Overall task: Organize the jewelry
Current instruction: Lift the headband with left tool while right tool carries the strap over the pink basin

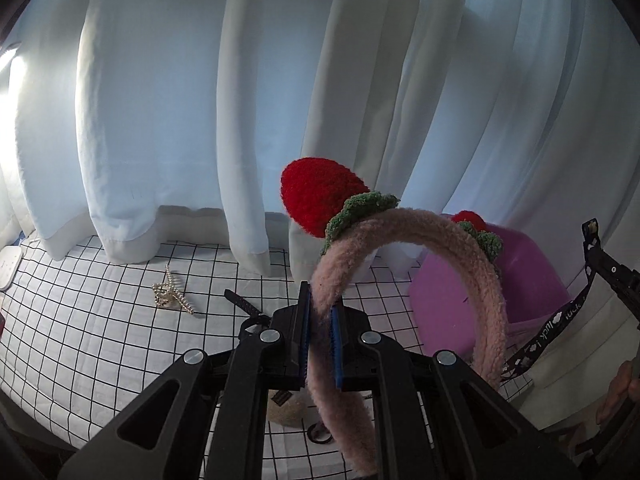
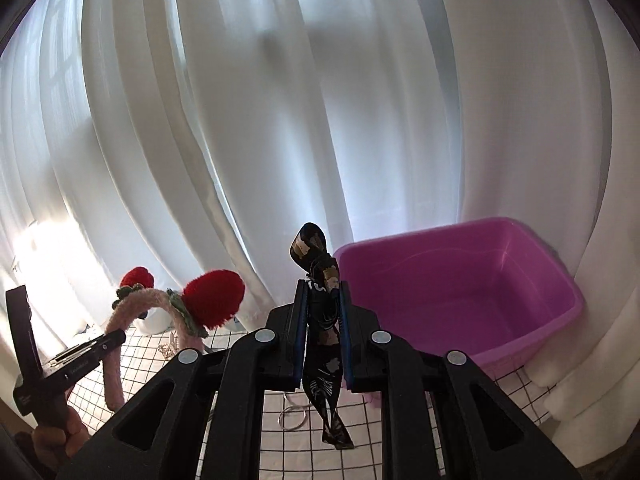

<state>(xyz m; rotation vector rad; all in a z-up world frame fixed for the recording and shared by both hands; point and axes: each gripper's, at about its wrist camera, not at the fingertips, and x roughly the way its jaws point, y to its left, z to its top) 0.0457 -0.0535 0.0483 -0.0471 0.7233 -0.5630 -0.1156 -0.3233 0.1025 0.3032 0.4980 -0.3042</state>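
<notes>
Headband (image 1: 400, 240) clamped in left gripper (image 1: 320, 320), ribbon (image 2: 322, 320) (dark, printed) clamped in right gripper (image 2: 323, 316)

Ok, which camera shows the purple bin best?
Right wrist: the purple bin shows whole, open and empty inside. Left wrist shows only part of it, behind the pink headband.

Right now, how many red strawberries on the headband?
2: a large strawberry at the near side of the pink headband, a smaller strawberry at its far side, partly hidden.
</notes>
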